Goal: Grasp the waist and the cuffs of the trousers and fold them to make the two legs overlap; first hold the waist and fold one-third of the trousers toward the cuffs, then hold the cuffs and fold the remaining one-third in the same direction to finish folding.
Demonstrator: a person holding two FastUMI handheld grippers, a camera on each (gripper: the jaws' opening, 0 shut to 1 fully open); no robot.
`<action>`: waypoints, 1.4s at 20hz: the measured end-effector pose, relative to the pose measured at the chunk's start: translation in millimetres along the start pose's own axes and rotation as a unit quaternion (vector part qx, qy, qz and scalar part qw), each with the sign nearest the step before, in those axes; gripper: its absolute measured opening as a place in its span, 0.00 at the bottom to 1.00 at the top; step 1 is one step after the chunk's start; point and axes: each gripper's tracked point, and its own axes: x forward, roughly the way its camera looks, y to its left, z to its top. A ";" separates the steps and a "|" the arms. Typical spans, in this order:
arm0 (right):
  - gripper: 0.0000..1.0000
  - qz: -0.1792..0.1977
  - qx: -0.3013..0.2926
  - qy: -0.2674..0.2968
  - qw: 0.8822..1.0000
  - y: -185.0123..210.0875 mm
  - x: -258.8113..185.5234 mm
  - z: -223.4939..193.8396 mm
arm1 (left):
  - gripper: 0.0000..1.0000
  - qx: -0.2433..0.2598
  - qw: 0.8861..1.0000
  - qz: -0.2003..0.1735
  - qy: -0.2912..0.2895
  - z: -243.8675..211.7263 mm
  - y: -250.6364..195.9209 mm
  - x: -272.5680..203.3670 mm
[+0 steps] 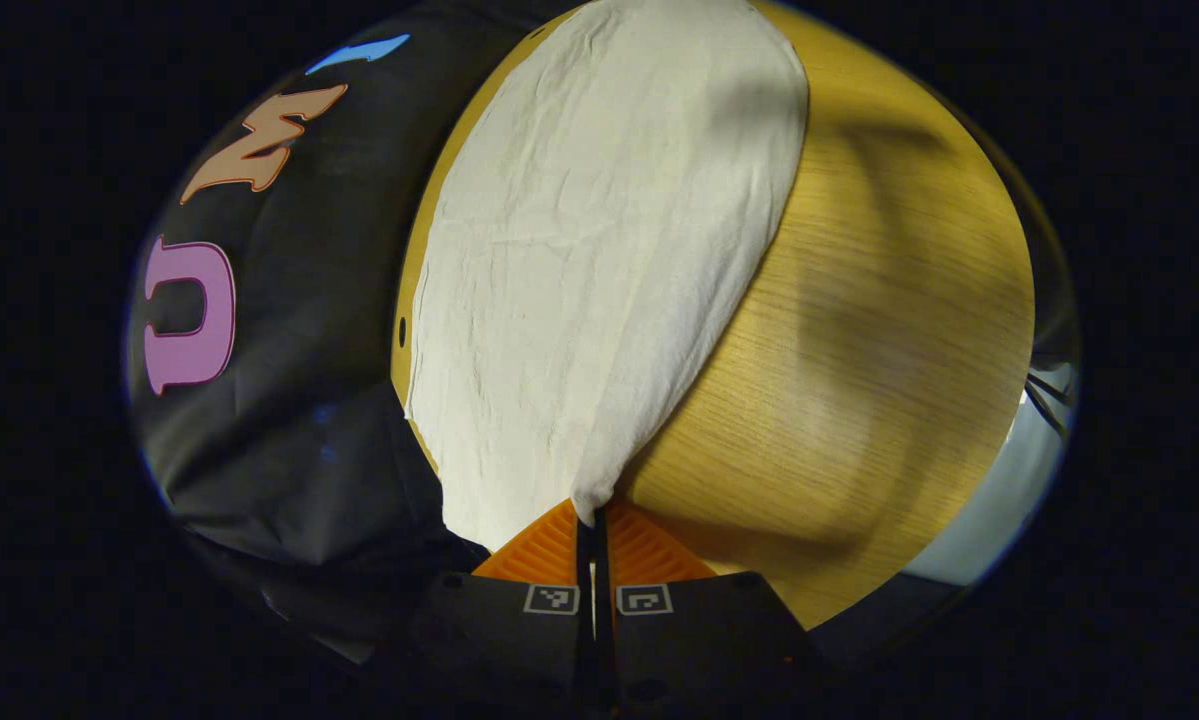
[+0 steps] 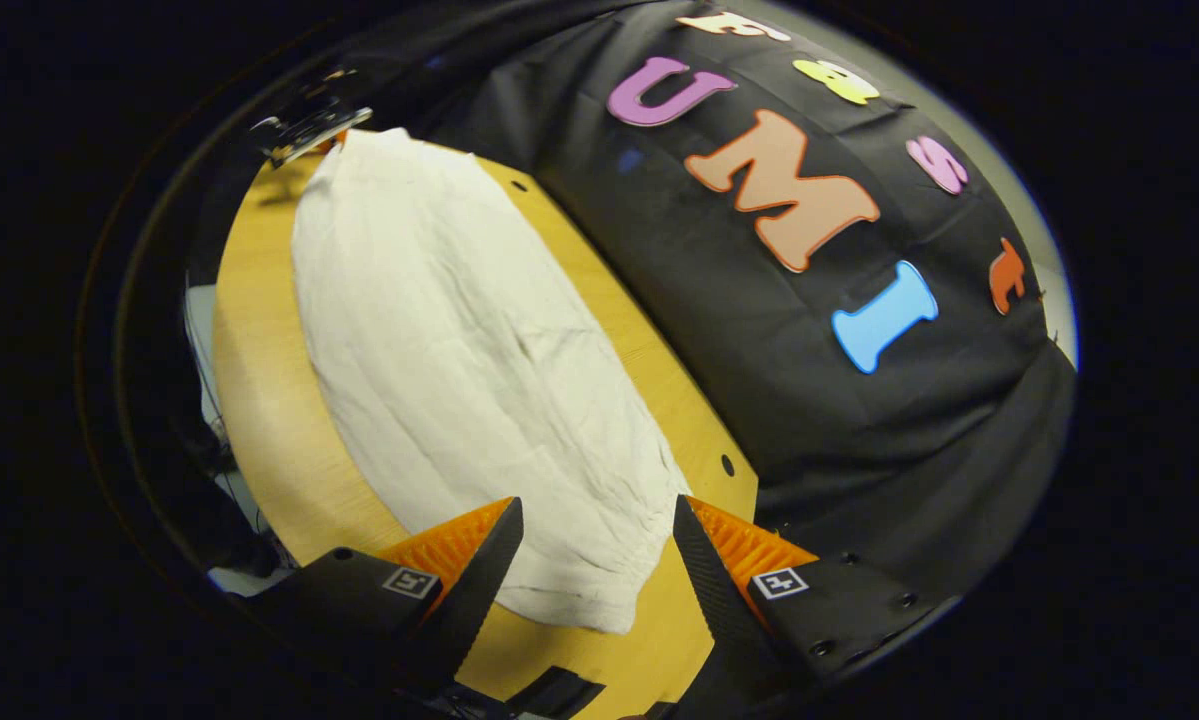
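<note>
White trousers (image 1: 599, 250) lie flat and lengthwise on a round wooden table (image 1: 879, 330). In the left gripper view my left gripper (image 1: 594, 522) is shut, pinching a corner of the near end of the cloth between its fingers. In the right gripper view the trousers (image 2: 459, 350) stretch away from me. My right gripper (image 2: 596, 505) is open just above their other end, a finger on each side of the cloth and neither pressing on it. At the far end of the trousers the left gripper (image 2: 304, 125) shows small and dark.
The black cloth wall (image 2: 809, 400) runs close along one long side of the table (image 2: 259, 400). Bare wood lies beside the trousers on the other side. Small holes (image 2: 726, 464) dot the tabletop near the wall. Pale floor (image 1: 999, 500) shows past the table edge.
</note>
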 end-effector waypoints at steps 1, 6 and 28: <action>1.00 0.012 -0.017 0.005 1.000 7.6 -0.8 -6.1 | 0.00 0.001 1.000 0.001 -0.001 0.1 0.2 -0.2; 0.98 0.060 -0.050 0.048 0.996 35.0 -0.6 -36.8 | 0.00 0.000 1.000 0.006 -0.001 0.8 -1.1 -0.2; 0.37 0.071 -0.145 0.075 0.984 65.5 51.0 -65.4 | 0.00 0.005 1.000 0.027 0.002 -0.5 -2.8 0.1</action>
